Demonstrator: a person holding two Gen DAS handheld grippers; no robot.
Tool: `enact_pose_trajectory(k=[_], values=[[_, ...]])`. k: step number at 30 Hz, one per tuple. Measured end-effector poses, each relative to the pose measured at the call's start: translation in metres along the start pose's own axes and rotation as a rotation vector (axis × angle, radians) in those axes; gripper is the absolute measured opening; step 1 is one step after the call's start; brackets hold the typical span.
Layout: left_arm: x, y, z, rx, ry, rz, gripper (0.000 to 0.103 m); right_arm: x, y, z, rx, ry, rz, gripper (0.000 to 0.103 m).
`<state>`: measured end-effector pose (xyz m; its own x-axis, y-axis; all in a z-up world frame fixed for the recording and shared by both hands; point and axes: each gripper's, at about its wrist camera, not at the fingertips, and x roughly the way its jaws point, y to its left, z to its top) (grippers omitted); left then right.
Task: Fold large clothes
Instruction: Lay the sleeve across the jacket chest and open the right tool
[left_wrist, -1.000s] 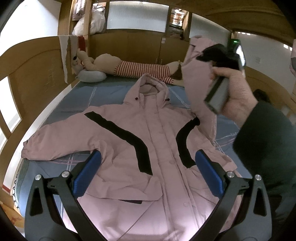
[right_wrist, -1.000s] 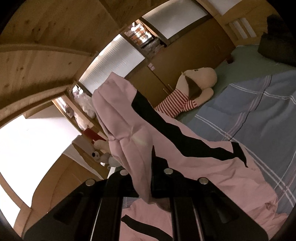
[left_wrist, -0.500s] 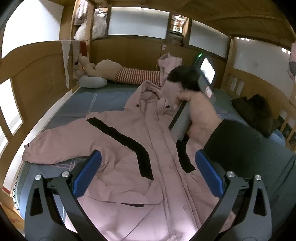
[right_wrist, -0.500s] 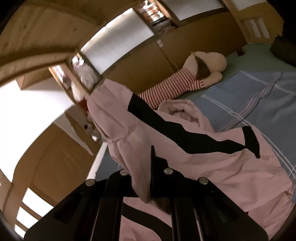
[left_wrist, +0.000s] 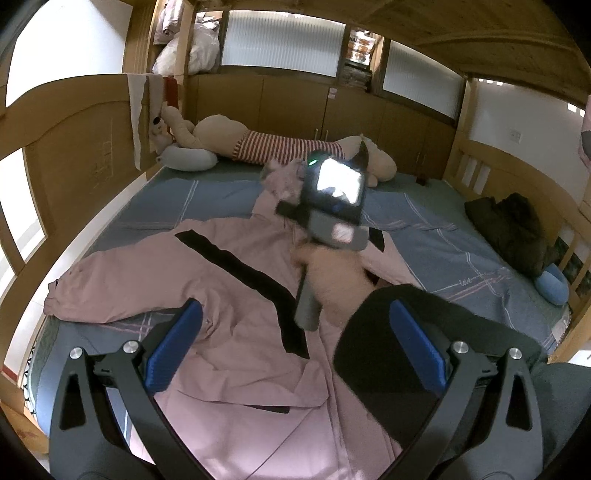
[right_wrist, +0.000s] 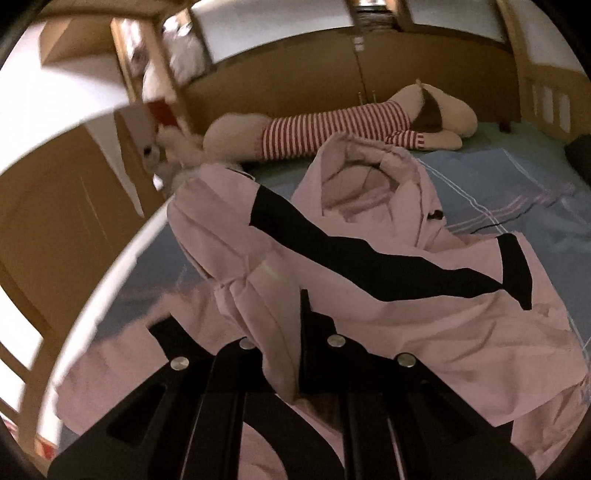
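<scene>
The right tool (right_wrist: 284, 354) has its tips buried in the pink jacket's sleeve (right_wrist: 229, 236). Ahead of the left tool (left_wrist: 291, 347), a blurred hand (left_wrist: 332, 273) and dark sleeve (left_wrist: 402, 332) hide the jacket's (left_wrist: 229, 332) right half; its hem is cut off.

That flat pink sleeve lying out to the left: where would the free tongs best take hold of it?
By its cuff end, coming in from the bed's left edge. The pink padded jacket's sleeve lies flat and outstretched, so its cuff is free; the open left tongs hover nearby.
</scene>
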<state>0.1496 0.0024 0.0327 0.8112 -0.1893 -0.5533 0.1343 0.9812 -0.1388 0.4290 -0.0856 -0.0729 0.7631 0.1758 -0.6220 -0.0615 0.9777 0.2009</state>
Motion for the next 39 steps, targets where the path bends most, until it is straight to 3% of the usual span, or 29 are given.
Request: enact_pose_trajectory(k=[11,25,30,34,39], values=[[0.005,0.000,-0.001,0.006,0.017,-0.004,0.101,0.046,0.035,-0.046,-0.300,0.080,-0.160,0.008],[0.009,-0.004,-0.003,0.009,0.027,-0.008,0.101,0.073,0.052,-0.077,-0.471,0.152,-0.242,0.018],[0.009,-0.005,-0.004,0.009,0.029,-0.008,0.101,0.073,0.062,-0.086,-0.536,0.159,-0.232,0.052],[0.009,-0.005,-0.003,0.012,0.025,-0.006,0.101,0.070,0.071,-0.089,-0.581,0.144,-0.234,0.056],[0.009,-0.005,-0.003,0.009,0.027,-0.006,0.101,0.057,0.075,-0.087,-0.593,0.116,-0.222,0.073]])
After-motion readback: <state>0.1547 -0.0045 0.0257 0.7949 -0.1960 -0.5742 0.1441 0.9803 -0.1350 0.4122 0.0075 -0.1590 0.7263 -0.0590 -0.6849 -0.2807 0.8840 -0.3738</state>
